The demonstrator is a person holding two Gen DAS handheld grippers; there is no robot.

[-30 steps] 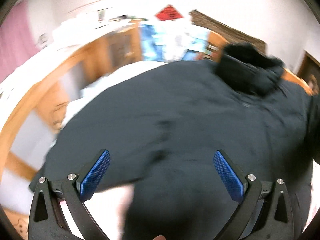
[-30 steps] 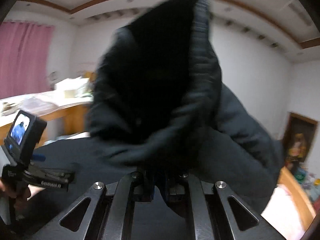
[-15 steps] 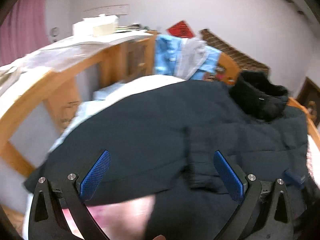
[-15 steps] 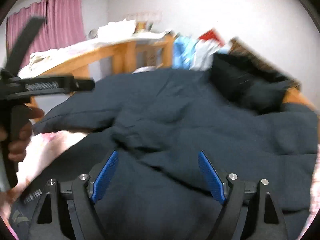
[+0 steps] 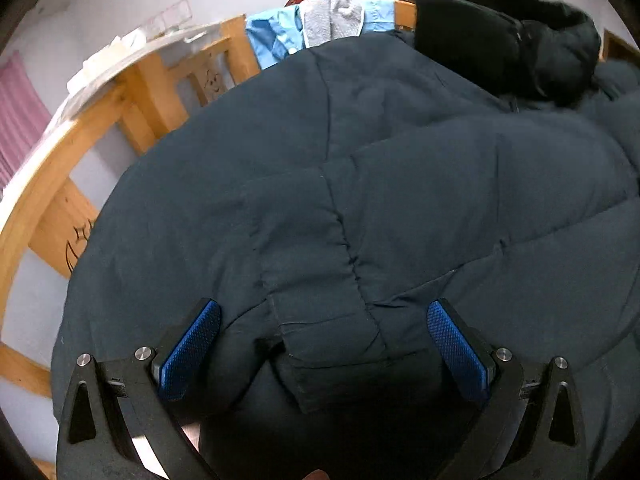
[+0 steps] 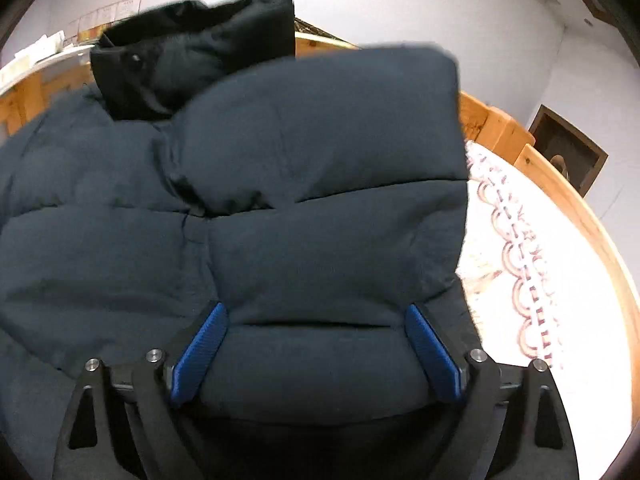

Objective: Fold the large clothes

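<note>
Dark navy padded coat [image 5: 400,184] spread across the bed [image 6: 532,280], covering most of it; bare patterned bedspread only along the bed's right edge. Black hood [image 5: 504,36] bunched at the far end, against the wooden headboard [image 5: 240,44]. One sleeve [image 6: 328,152] folded inward over the body, cuff flap [image 5: 336,344] lying near the bed's near edge. Left tool [image 5: 320,344] released, blue pads wide apart above the cuff, gripping nothing. Right tool [image 6: 316,352] released too, jaws opening, puffy fabric bulging between the pads but not pinched. Blue and grey clothes [image 5: 312,24] draped over the headboard.
</note>
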